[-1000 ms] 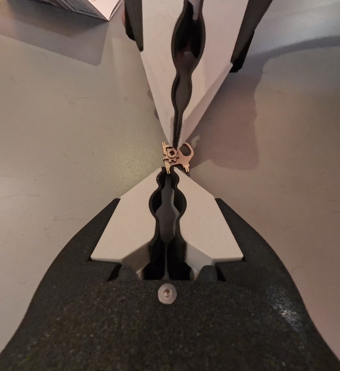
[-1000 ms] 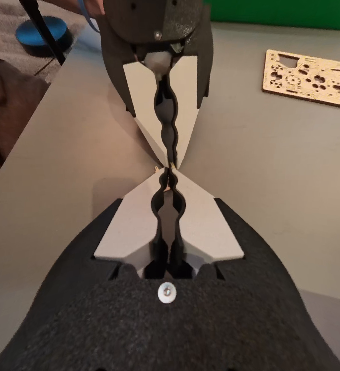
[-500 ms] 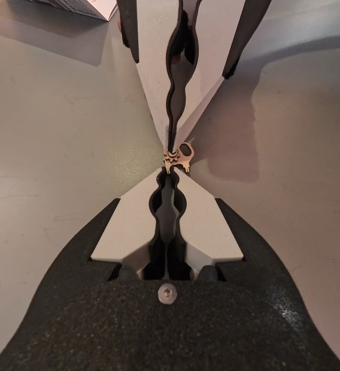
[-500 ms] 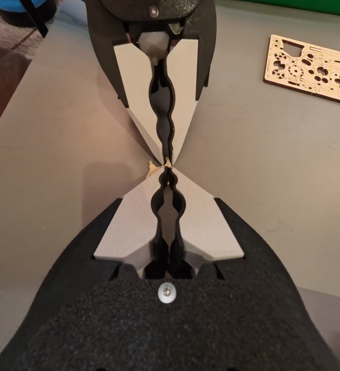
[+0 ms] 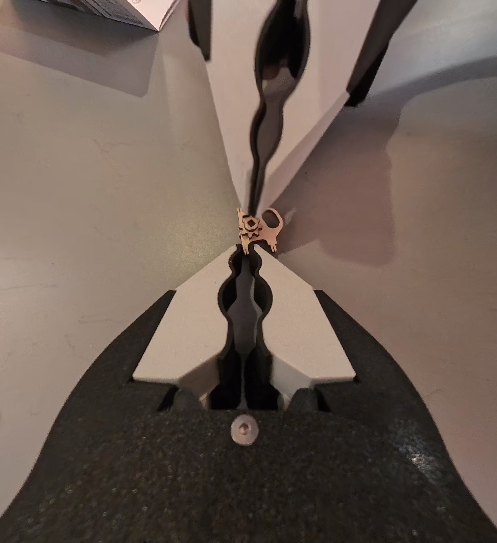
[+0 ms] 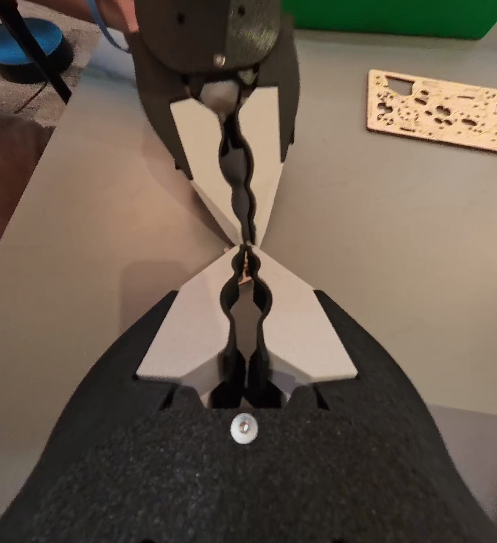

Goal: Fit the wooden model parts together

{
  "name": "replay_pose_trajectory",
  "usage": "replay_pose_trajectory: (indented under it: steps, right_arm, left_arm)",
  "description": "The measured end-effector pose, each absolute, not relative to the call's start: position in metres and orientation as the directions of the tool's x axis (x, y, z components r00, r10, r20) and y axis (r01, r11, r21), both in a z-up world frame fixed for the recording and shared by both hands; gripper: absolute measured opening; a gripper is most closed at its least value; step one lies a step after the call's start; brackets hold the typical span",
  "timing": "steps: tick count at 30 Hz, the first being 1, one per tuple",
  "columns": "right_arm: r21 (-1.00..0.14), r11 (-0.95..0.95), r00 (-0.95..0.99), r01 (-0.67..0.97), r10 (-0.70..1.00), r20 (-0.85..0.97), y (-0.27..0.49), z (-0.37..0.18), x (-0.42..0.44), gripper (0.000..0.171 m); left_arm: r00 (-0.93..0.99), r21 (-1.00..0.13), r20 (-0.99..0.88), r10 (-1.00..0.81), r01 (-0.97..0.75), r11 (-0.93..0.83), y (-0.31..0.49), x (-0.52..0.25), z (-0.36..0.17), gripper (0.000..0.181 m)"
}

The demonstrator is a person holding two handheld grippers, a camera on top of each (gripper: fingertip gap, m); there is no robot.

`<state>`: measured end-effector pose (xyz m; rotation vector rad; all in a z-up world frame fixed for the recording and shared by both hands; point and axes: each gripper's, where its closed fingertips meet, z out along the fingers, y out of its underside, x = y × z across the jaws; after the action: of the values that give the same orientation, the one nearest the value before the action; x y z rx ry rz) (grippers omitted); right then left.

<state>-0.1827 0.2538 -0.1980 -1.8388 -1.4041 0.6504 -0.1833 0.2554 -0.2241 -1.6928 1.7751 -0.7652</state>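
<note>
I've got both grippers meeting tip to tip above the grey table, so each part has its own grip while they mate. Largest spare thing is the wooden parts sheet, flat on the table well off to the side, punched-out holes visible; only the right wrist view shows it, along with a green box at the far edge and a blue round object off the table. The left wrist view alone shows a white booklet corner. Left gripper is pressed nearly together, pinching the lower tab of the flat wooden bracket; I hold it low so the face stays exposed. Right gripper comes in from opposite, also closed down, tips at the bracket's upper edge, just above the small gear on the bracket's face. Whether it pinches the gear, the bracket or both, I can't tell. From the right wrist view the joint is nearly hidden: only wood slivers between my own fingers. So I judge alignment from the left camera.
</note>
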Motion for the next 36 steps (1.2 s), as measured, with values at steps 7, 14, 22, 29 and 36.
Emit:
replay_pose_trajectory:
  steps: [7,14,22,29,36]
  right_arm:
    - [-0.801,-0.166,0.321,0.574,0.946,0.034,0.255,-0.207,-0.185,0.006]
    - [-0.804,-0.161,0.33,0.573,0.943,0.046,0.258,-0.208,-0.185,0.0]
    - [-0.806,-0.148,0.324,0.573,0.944,0.057,0.256,-0.21,-0.187,0.0]
    - [-0.865,-0.139,0.375,0.482,0.925,0.061,0.252,-0.182,-0.172,0.024]
    - [-0.746,-0.059,0.377,0.664,0.887,0.265,0.238,-0.196,-0.161,0.048]
  left_arm:
    - [-0.042,-0.735,-0.011,-0.999,-0.677,0.036,0.255,-0.183,-0.224,0.002]
    - [-0.042,-0.735,-0.01,-0.999,-0.677,0.035,0.255,-0.184,-0.224,0.002]
    - [-0.051,-0.735,-0.026,-0.998,-0.676,0.054,0.254,-0.183,-0.224,0.002]
    - [-0.025,-0.734,0.005,-1.0,-0.679,0.013,0.258,-0.184,-0.224,0.002]
    - [-0.056,-0.675,0.529,-0.847,-0.633,-0.379,0.234,-0.188,-0.201,0.002]
